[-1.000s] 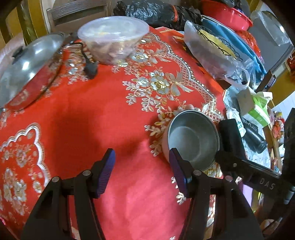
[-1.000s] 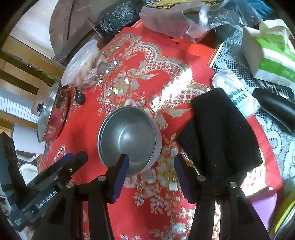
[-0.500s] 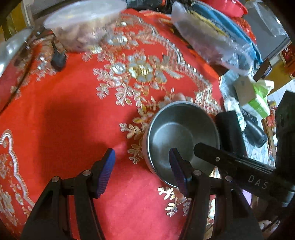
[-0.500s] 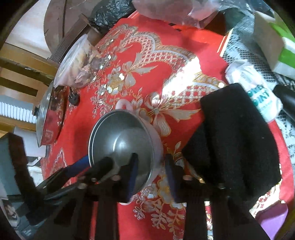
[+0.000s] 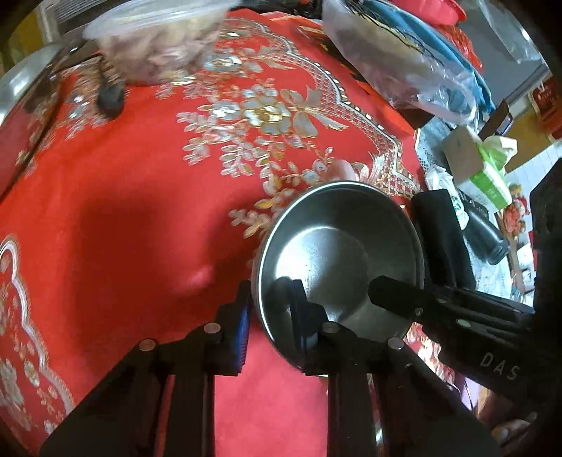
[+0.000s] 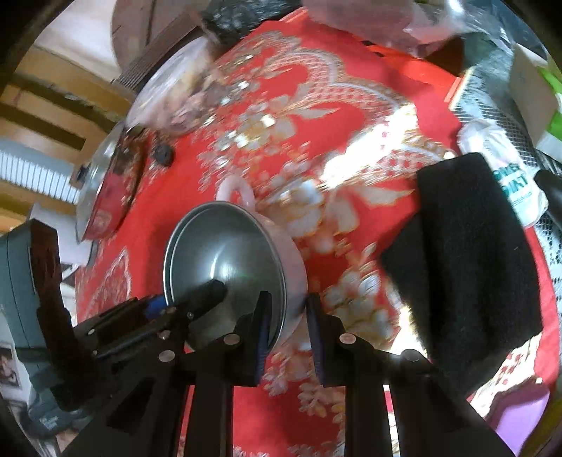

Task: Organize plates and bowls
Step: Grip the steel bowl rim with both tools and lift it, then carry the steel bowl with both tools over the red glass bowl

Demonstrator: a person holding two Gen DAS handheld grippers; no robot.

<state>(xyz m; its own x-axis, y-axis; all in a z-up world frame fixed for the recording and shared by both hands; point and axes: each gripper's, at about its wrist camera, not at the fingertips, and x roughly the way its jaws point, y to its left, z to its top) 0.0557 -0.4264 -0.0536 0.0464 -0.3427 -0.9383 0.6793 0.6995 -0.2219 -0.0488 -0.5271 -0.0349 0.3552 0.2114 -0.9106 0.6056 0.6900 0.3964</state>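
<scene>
Both jaws now pinch my metal bowl (image 5: 337, 253) rim, left gripper (image 5: 270, 316) and right gripper (image 6: 286, 327); it seems lifted, tilted.

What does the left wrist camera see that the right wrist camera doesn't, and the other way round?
Only the left wrist view shows the blue tray and the red basin at the far edge. Only the right wrist view shows the bowl's pink handle and a purple thing at the lower right. Both show the metal bowl, tilted, with the left gripper and right gripper each straddling its rim, plus the black cloth, the lidded food tub and the red tablecloth.
</scene>
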